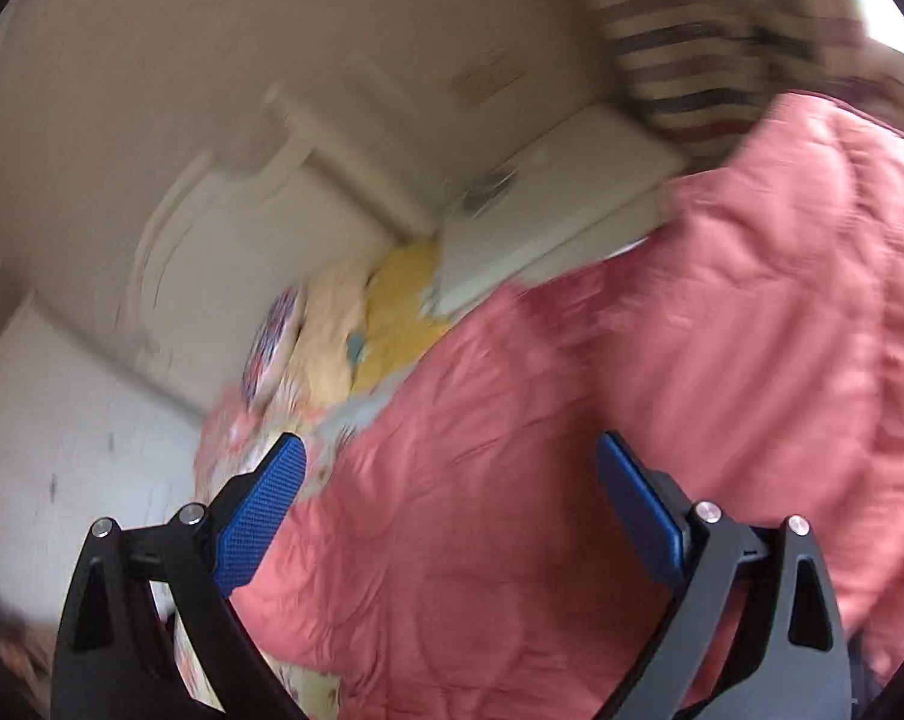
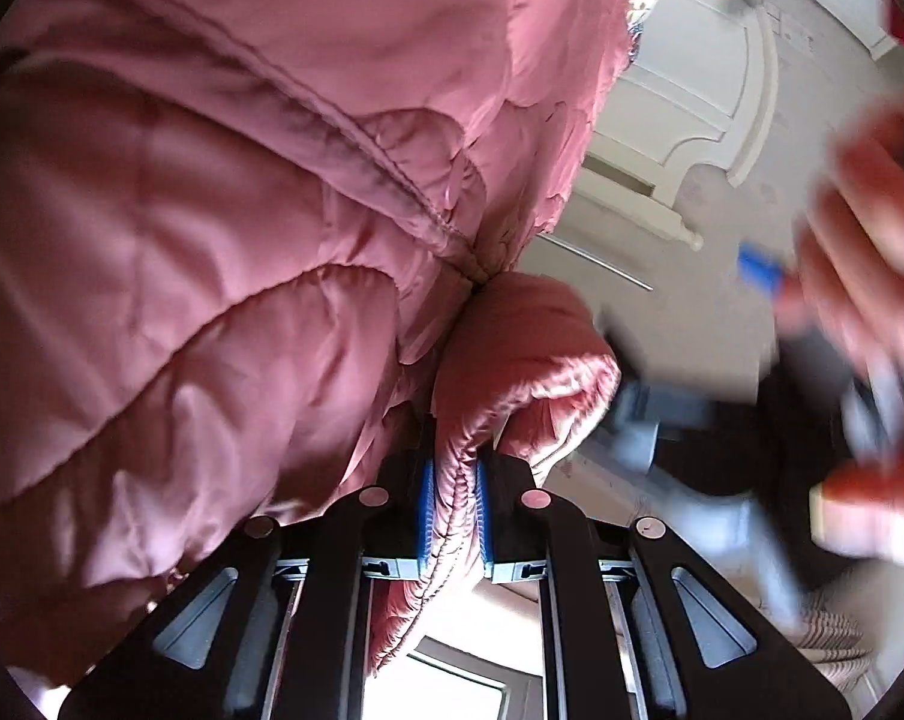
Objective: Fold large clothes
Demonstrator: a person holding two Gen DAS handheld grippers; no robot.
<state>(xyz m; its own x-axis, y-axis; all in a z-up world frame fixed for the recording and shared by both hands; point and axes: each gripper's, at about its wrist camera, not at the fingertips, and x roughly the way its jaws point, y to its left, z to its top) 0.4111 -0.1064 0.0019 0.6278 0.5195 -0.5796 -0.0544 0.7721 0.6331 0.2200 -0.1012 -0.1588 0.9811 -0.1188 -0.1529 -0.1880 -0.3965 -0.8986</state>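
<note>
- The pink quilted jacket (image 2: 212,228) hangs in the air, bulk to one side, stitched edge running down into the right gripper (image 2: 454,516); its long axis cannot be told
- right jaws clenched on that edge
- left gripper (image 1: 452,480) hangs over the jacket, jaws spread wide, holding nothing
- a bed (image 1: 386,306) with patterned bedding lies behind

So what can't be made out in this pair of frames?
- Left wrist view: motion blur smears the patterned bedding and striped cloth.
- Right wrist view: the pink padded jacket fills the left, hiding what lies behind; the left gripper is blurred.
</note>
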